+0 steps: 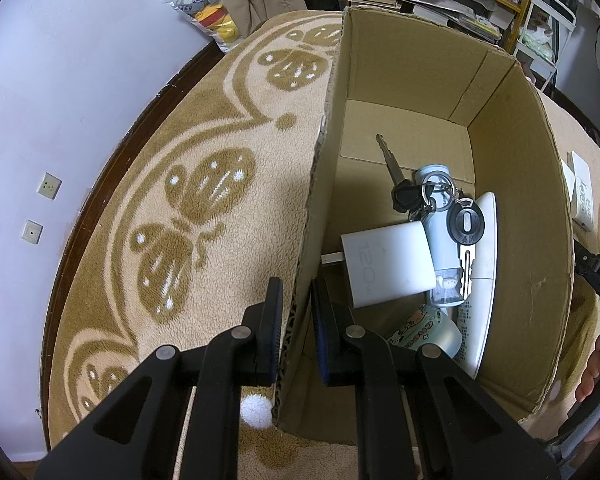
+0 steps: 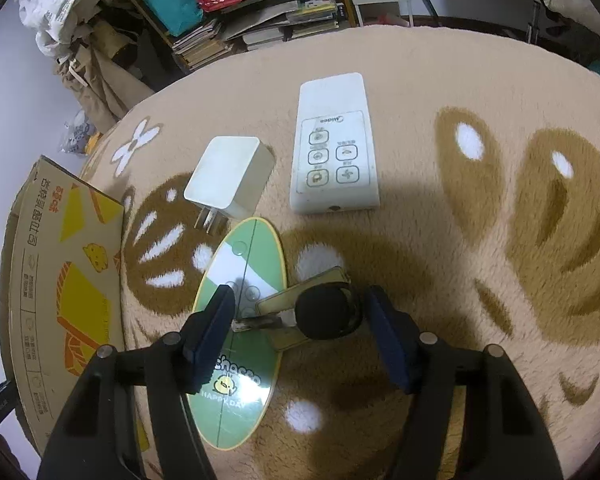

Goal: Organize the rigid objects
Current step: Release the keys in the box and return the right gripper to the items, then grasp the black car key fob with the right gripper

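Left claw (image 1: 296, 320) clamped on cardboard box (image 1: 512, 208) wall, steadying. Right claw (image 2: 300, 336) open, straddling black-headed key (image 2: 324, 316) on carpet (image 2: 440, 240). Drop lower, pinch key head, avoid green card (image 2: 240, 320).

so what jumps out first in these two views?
The left gripper is clamped on the near wall of the cardboard box, which holds keys, a white charger and a bottle. The right gripper stands open over a black-headed key lying on the carpet beside a green oval card.
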Available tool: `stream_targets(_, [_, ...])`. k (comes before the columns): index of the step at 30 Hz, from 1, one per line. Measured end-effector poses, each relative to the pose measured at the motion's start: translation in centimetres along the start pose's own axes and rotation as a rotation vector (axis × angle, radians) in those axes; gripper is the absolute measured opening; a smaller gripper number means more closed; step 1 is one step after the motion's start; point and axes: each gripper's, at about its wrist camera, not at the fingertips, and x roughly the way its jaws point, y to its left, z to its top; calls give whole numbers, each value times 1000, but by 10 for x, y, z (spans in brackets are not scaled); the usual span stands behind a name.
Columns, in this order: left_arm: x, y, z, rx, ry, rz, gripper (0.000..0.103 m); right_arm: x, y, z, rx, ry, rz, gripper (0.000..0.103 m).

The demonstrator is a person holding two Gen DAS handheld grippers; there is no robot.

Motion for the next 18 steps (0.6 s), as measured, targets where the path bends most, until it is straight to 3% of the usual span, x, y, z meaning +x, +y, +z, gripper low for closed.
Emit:
stream_targets(11, [0,0,0,0,0,-1,13,3,2,-1,8,0,-17,71])
stream_targets(15, [0,0,0,1,0,1,13,0,4,1,41,13,-45,59])
stream_targets(18, [1,1,0,1,0,2,13,0,3,1,66,8,-46,59])
